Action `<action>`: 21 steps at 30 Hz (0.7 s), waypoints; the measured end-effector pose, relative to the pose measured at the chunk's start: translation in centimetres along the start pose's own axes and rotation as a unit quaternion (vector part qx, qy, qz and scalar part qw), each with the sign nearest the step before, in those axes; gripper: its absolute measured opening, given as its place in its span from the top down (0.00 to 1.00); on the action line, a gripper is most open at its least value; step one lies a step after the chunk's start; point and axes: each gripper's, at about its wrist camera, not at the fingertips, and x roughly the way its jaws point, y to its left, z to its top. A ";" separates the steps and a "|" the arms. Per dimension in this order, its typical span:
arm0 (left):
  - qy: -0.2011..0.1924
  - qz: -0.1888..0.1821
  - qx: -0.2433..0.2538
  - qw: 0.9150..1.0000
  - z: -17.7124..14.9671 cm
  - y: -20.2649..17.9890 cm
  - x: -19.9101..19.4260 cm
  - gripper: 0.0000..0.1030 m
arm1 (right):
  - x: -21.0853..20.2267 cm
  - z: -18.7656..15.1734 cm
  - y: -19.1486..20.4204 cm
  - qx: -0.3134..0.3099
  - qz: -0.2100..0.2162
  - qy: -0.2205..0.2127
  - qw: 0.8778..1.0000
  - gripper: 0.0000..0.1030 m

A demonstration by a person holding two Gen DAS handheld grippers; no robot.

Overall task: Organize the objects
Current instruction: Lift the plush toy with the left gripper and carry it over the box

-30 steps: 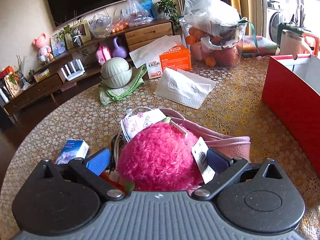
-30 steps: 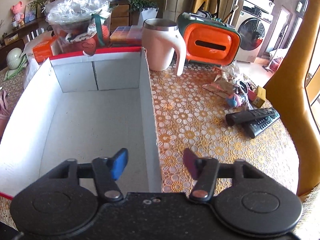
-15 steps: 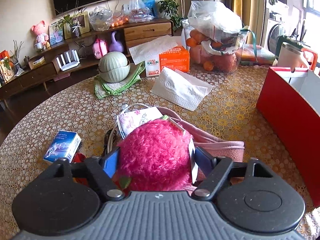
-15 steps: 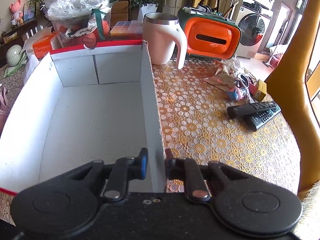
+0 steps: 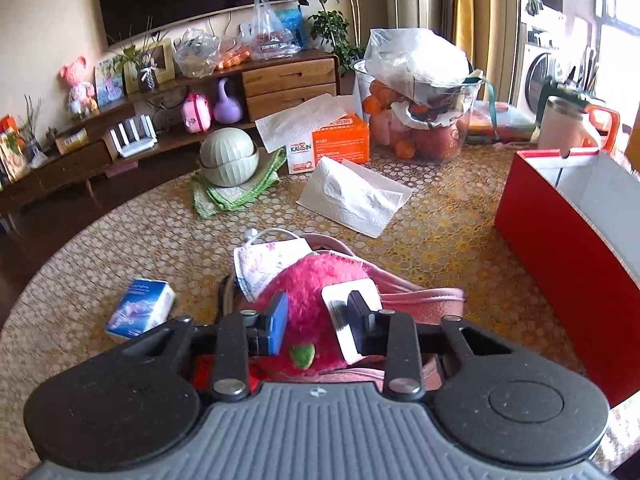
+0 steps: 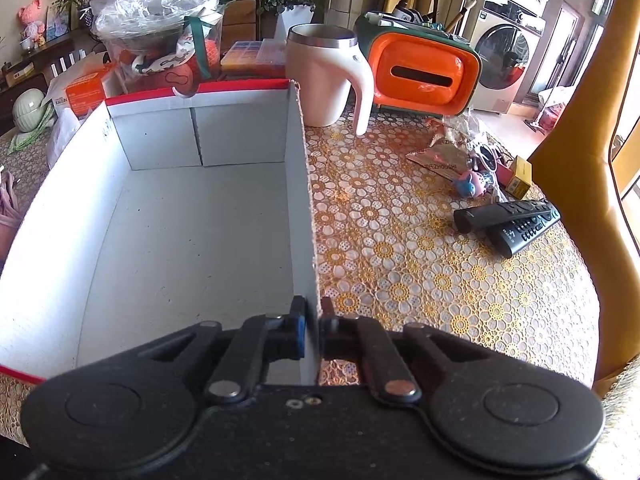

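Observation:
A fluffy pink plush [image 5: 310, 300] with a white tag [image 5: 352, 312] and a green leaf lies on a pink pouch [image 5: 420, 300] and a floral face mask [image 5: 264, 264]. My left gripper [image 5: 316, 322] is closing on the plush, and its pads squeeze the fur from both sides. The red box [image 5: 560, 248] stands at the right of the table. In the right wrist view the box [image 6: 298, 200] shows a white, bare inside. My right gripper [image 6: 314, 320] is shut on the box's right wall near its front corner.
A blue tissue pack [image 5: 140, 308], a white napkin [image 5: 356, 196], an orange tissue box [image 5: 332, 146], green bowls [image 5: 228, 156] and a fruit container [image 5: 420, 116] sit beyond. Right of the box are a mug [image 6: 324, 76], an orange holder [image 6: 424, 76], two remotes [image 6: 508, 220] and small items [image 6: 472, 176].
My left gripper's jaws closed in from wide apart onto the pink plush and lifted slightly. My right gripper's jaws closed from either side onto the box wall.

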 end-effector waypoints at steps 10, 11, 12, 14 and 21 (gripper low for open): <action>-0.006 0.000 0.020 1.000 0.2 0.3 0.1 0.11 | -0.1 -0.2 0.0 -0.002 0.005 0.000 1.000 0.95; 0.001 0.003 0.025 1.000 0.3 0.3 0.5 0.11 | -0.1 -0.3 0.1 -0.003 0.004 0.001 1.000 0.95; 0.007 0.004 0.027 1.000 0.3 0.3 1.0 0.10 | -0.1 -0.2 0.1 -0.003 0.004 0.001 1.000 0.95; 0.025 0.002 0.028 0.999 0.4 0.5 2.3 0.10 | -0.1 -0.2 0.0 -0.003 0.004 0.003 1.000 0.95; 0.052 -0.022 0.031 0.998 0.0 0.8 4.3 0.10 | 0.0 -0.1 0.2 -0.014 0.004 0.005 1.000 0.95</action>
